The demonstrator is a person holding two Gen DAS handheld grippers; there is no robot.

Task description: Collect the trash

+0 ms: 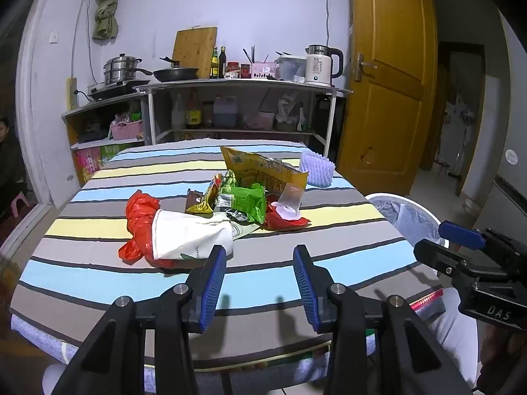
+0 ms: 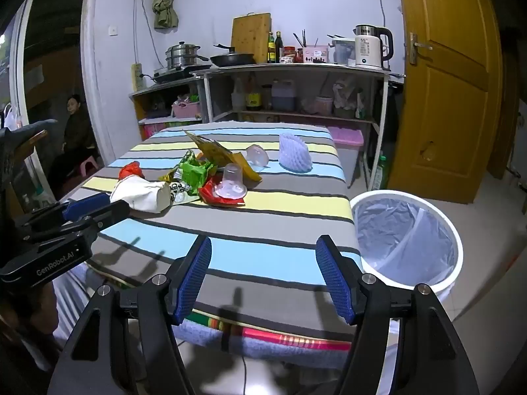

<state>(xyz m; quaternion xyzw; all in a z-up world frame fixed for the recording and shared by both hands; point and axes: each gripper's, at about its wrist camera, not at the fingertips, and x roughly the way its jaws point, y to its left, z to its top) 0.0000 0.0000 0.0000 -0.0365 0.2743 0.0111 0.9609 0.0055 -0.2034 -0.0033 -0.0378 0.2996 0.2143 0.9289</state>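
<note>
A pile of trash lies mid-table: a red plastic bag (image 1: 140, 217) (image 2: 131, 169), a white paper bag (image 1: 189, 235) (image 2: 141, 192), green wrappers (image 1: 245, 199) (image 2: 192, 172), a yellow snack bag (image 1: 263, 168) (image 2: 220, 154), a clear cup (image 1: 290, 202) (image 2: 232, 182) on a red wrapper (image 2: 220, 197), a second clear cup (image 2: 257, 156) and a white foam net (image 1: 317, 168) (image 2: 294, 156). My left gripper (image 1: 260, 284) is open and empty, just short of the white bag. My right gripper (image 2: 263, 276) is open and empty over the table's near edge. A white bin (image 2: 406, 238) (image 1: 403, 212) with a liner stands right of the table.
The striped tablecloth (image 1: 98, 223) (image 2: 296, 204) covers the table. Behind it stand shelves with pots, a pan, bottles and a kettle (image 1: 321, 64). A yellow door (image 1: 385, 82) is at the right. A person (image 2: 77, 128) sits at the far left.
</note>
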